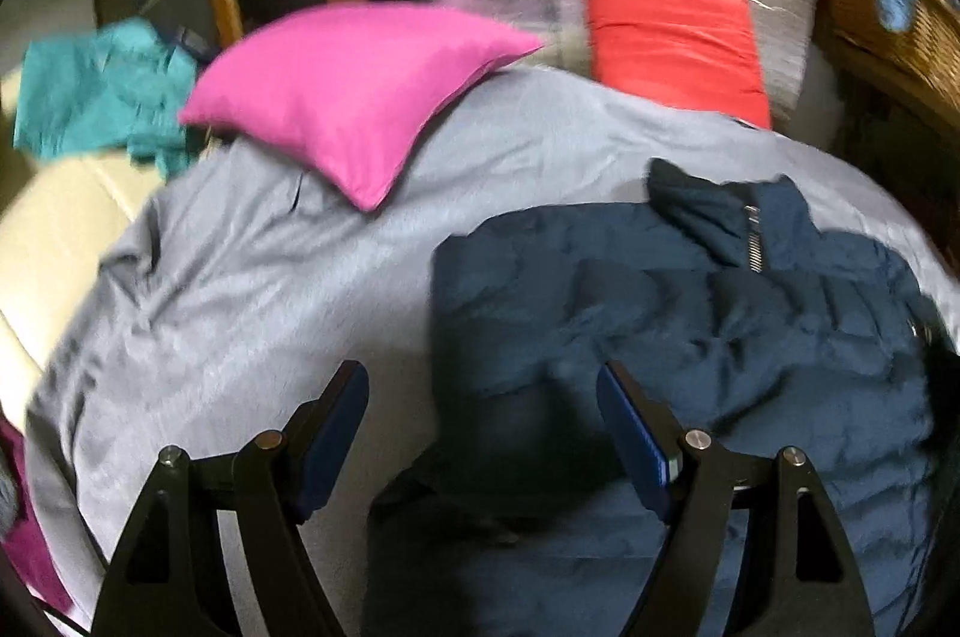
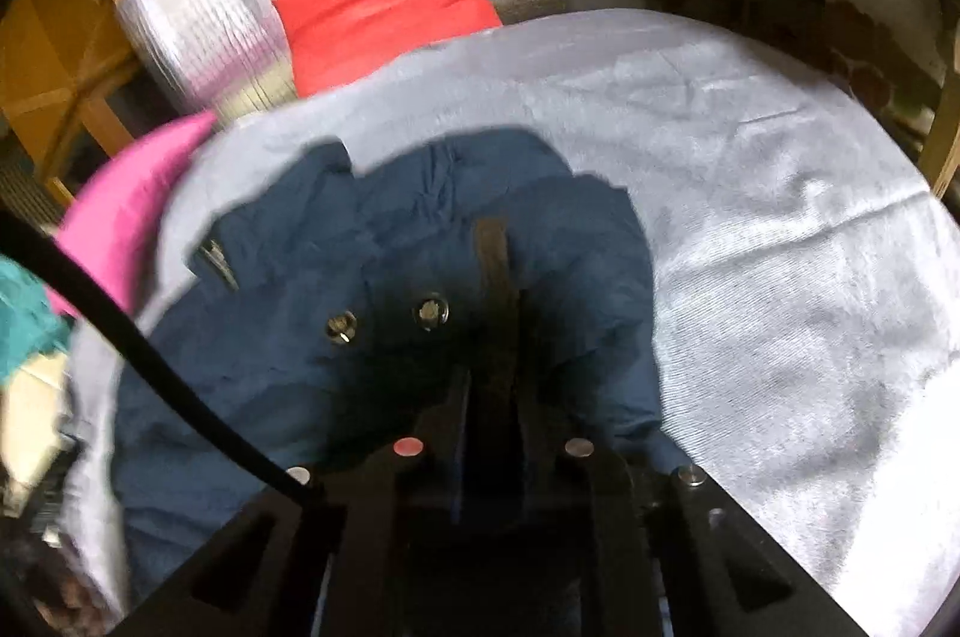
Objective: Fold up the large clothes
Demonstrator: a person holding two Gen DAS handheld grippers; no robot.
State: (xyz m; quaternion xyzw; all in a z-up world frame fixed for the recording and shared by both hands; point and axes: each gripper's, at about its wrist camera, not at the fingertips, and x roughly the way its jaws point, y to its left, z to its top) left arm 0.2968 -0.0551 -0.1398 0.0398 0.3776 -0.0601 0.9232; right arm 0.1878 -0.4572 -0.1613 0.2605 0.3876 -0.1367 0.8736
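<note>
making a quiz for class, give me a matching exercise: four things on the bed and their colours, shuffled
Things:
1. jacket
2. near pillow
3. far pillow
4. sheet

Colours:
a. red
b. grey
c. navy blue
d. pink

Pairs: 1-c, 2-d, 3-a, 4-b

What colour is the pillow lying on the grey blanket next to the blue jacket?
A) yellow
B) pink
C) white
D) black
B: the left wrist view shows a bright pink pillow resting on the grey blanket, off to the side of the dark blue jacket.
</note>
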